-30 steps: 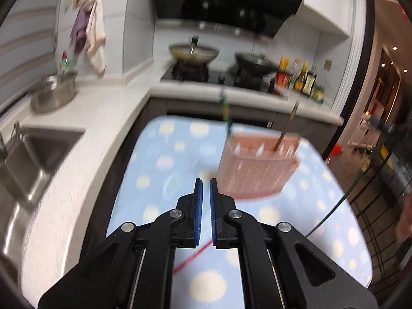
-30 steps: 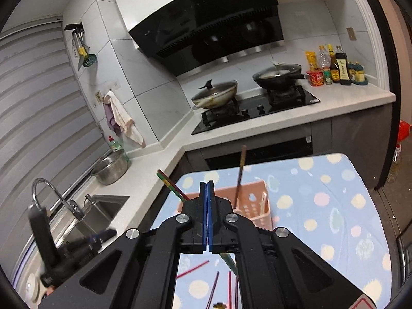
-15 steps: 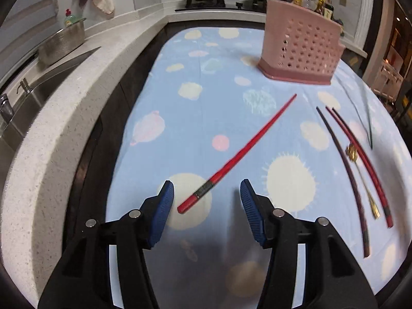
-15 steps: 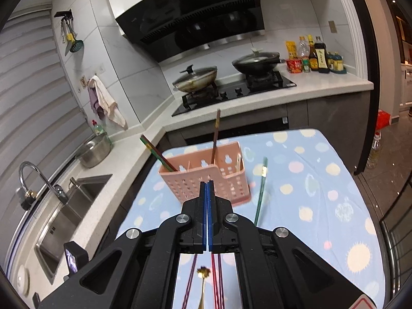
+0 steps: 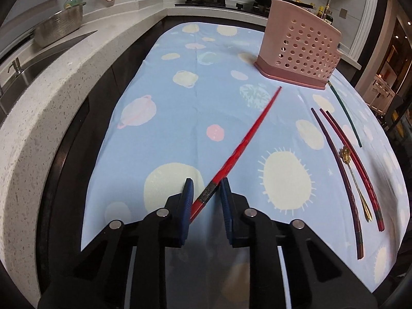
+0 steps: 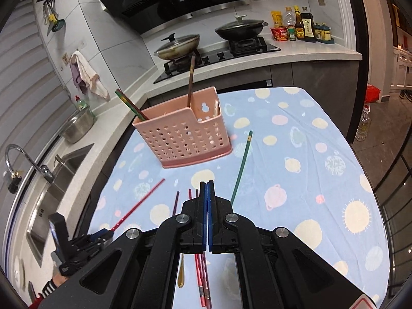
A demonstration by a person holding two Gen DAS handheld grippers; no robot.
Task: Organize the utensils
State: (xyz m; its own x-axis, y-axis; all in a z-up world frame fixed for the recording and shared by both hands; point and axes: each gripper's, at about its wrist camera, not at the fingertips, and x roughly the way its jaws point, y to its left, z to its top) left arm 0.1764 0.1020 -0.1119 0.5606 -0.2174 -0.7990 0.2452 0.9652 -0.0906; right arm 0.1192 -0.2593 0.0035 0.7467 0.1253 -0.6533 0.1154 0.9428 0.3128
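On tablecloth: left gripper closing round red chopstick.

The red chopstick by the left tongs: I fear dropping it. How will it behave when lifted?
The red chopstick looks straight and stiff. Gripped near its thick end, its long free length may droop or swivel. Its glossy surface may slip.

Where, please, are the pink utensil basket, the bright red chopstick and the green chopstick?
pink utensil basket (image 6: 185, 139): right wrist view, perforated front wall.
bright red chopstick (image 5: 247, 139): left wrist view, mid-shaft.
green chopstick (image 6: 241, 166): right wrist view, mid-shaft.
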